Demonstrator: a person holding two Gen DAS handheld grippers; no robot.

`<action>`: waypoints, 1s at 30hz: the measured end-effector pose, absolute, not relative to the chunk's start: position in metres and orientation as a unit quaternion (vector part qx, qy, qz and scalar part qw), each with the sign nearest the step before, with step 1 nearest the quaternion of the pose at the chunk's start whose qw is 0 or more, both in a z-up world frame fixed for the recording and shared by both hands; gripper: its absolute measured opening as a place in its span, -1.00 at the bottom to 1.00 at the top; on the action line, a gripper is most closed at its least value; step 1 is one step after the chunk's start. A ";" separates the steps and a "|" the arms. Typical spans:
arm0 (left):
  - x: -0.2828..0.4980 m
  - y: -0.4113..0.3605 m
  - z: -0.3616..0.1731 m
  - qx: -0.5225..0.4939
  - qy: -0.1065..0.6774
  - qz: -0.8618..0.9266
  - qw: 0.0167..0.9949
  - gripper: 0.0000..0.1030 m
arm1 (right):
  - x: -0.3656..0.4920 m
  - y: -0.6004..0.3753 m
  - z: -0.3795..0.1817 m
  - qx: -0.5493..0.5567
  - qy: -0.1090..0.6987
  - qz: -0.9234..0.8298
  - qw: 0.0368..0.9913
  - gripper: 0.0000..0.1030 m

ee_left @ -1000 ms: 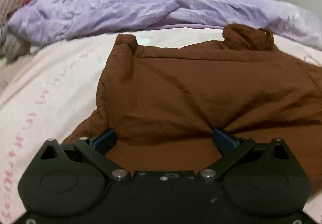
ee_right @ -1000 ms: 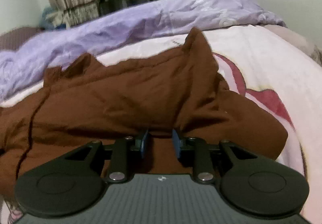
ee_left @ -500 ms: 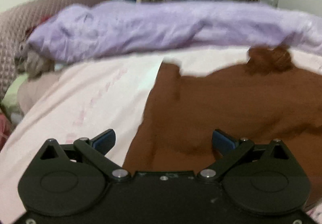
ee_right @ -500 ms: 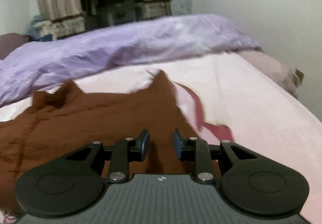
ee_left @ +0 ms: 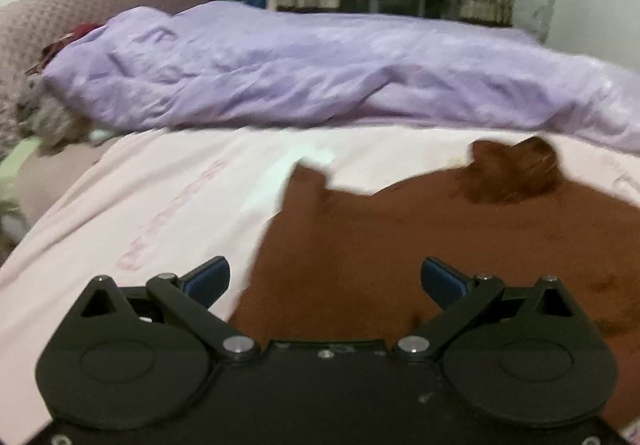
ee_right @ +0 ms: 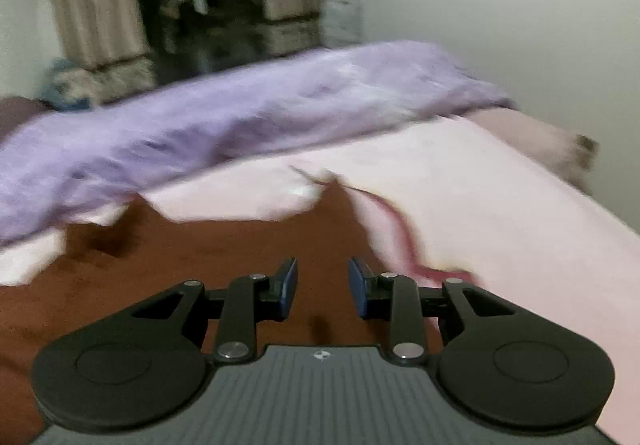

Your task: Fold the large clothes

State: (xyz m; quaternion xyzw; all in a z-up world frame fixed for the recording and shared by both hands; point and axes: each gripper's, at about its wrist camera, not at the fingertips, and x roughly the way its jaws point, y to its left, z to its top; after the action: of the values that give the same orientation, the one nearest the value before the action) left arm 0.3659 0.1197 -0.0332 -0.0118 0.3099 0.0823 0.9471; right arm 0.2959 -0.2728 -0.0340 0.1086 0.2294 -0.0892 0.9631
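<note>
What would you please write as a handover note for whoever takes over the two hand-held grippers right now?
Left hand-held gripper: open wide, empty, above the left edge of the brown garment.
Right hand-held gripper: open, its jaws have just been opening, nothing between them; it is above the garment's right part.
Garment: lying on the pink bedsheet, in front of the purple duvet.
Done: both sides released; the views are too blurred to count folds.
Left: check the shape, then make any remaining folds.
</note>
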 end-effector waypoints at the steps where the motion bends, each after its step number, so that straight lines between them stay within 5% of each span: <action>1: 0.372 0.111 -0.031 -0.008 0.312 0.075 0.947 1.00 | 0.300 -0.263 -0.032 0.109 0.235 -0.069 0.964 -0.28; 17: 0.443 0.034 -0.095 0.061 0.381 0.027 0.922 1.00 | 0.375 -0.134 -0.087 0.010 0.313 0.000 0.950 -0.30; 27: 0.435 0.075 -0.051 0.050 0.313 0.026 0.948 1.00 | 0.371 -0.201 -0.037 0.035 0.304 -0.030 0.952 -0.35; 30: 0.453 0.100 -0.069 0.066 0.344 0.093 0.932 1.00 | 0.384 -0.241 -0.052 0.052 0.324 -0.088 0.941 -0.39</action>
State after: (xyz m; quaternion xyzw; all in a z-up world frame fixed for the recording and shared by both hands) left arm 0.4528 0.1005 -0.0687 0.0662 0.3438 0.0931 0.9321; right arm 0.3841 -0.2412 -0.0517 0.0524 0.3238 -0.0882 0.9406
